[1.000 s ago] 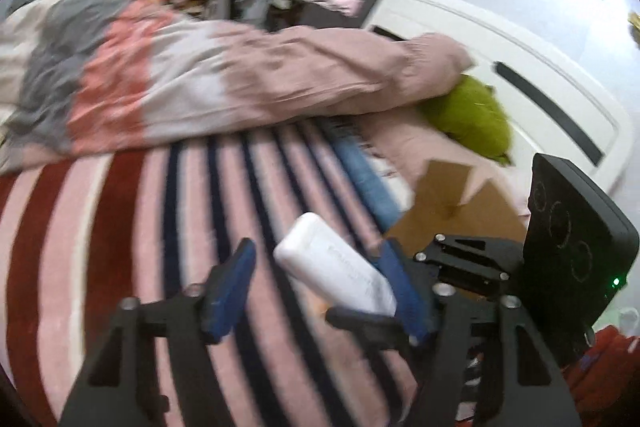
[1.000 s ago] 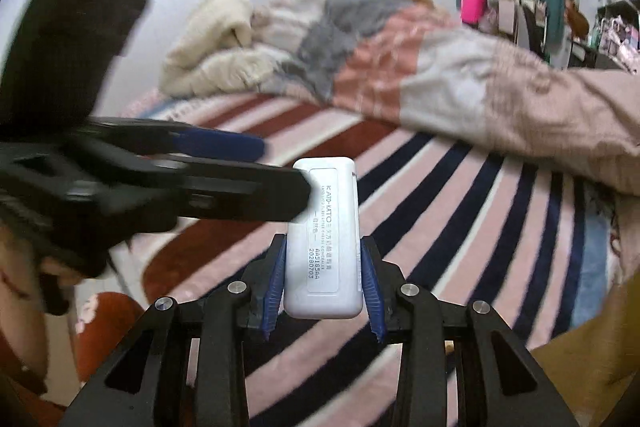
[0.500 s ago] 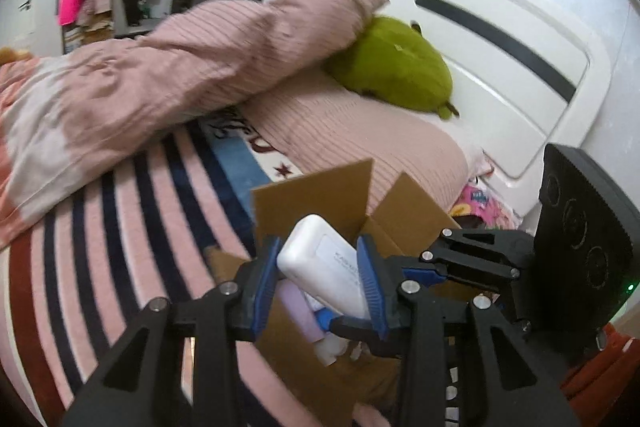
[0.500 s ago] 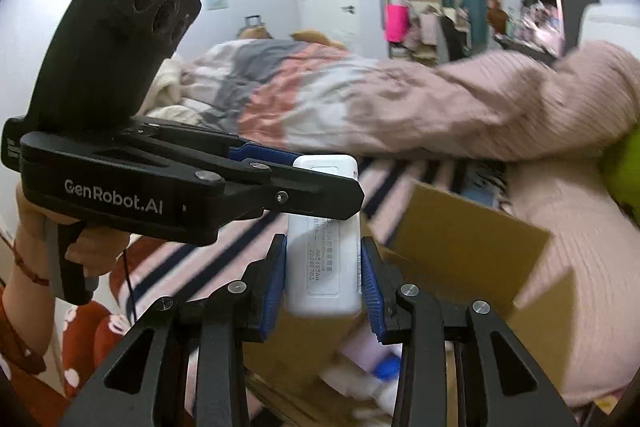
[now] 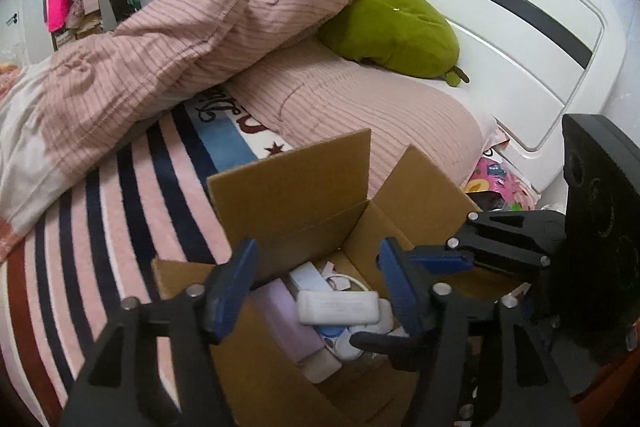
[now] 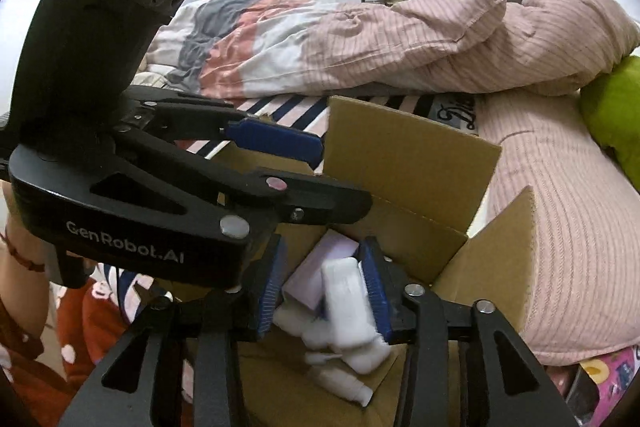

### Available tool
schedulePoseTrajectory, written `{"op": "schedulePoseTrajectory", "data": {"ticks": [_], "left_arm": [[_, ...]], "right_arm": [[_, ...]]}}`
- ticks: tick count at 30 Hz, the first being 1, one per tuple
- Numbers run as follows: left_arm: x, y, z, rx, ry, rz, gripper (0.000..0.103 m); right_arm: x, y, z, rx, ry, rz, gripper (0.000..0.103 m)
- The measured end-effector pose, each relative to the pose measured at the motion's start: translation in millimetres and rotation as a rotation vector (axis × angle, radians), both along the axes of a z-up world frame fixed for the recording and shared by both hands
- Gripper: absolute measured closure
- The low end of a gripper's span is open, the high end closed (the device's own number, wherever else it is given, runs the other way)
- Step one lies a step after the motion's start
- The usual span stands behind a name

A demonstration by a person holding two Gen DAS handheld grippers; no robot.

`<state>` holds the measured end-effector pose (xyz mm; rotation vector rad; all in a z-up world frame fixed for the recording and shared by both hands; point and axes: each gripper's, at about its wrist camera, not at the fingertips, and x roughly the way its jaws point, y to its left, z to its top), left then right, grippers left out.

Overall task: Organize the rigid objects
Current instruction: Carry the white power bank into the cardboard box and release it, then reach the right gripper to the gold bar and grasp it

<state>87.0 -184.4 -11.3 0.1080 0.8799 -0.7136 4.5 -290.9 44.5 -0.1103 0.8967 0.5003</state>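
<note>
An open cardboard box (image 5: 296, 187) (image 6: 404, 155) stands on the striped bed. A white power bank (image 5: 338, 307) (image 6: 346, 291) lies inside it on a lilac box (image 5: 288, 327) and other white items, blurred in the right wrist view. My left gripper (image 5: 316, 283) is open and empty above the box; it also crosses the right wrist view (image 6: 320, 179). My right gripper (image 6: 322, 291) is open and empty over the box, its blue pads either side of the power bank; it shows in the left wrist view (image 5: 404, 295).
A pink striped duvet (image 5: 168, 39) and pillow (image 5: 360, 123) lie beyond the box. A green plush cushion (image 5: 392, 31) leans on the white headboard (image 5: 520, 27). A colourful bag (image 5: 496, 183) sits by the bed edge. Shelves stand at the far wall.
Both grippers held the white power bank over the box. Both have opened, and the power bank has dropped into the box onto the other items.
</note>
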Motion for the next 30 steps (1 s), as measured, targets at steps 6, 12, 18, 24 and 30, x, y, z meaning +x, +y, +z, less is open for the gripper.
{"op": "schedulePoseTrajectory", "data": {"ticks": [6, 12, 18, 24, 30], "left_arm": [[-13, 28, 16, -0.011, -0.063, 0.049, 0.031], [-32, 84, 29, -0.042, -0.115, 0.133, 0.029], [-48, 156, 27, -0.063, -0.144, 0.252, 0.028], [-60, 234, 5, -0.047, -0.137, 0.404, 0.028], [-67, 283, -31, -0.047, -0.099, 0.486, 0.028]], "right_arm": [[-2, 12, 5, -0.012, -0.007, -0.009, 0.058], [-9, 41, 23, -0.013, -0.062, 0.008, 0.057], [-10, 102, 30, -0.018, -0.102, 0.086, 0.057], [-3, 176, 14, -0.030, -0.069, 0.205, 0.057], [0, 227, -30, -0.061, 0.051, 0.262, 0.057]]}}
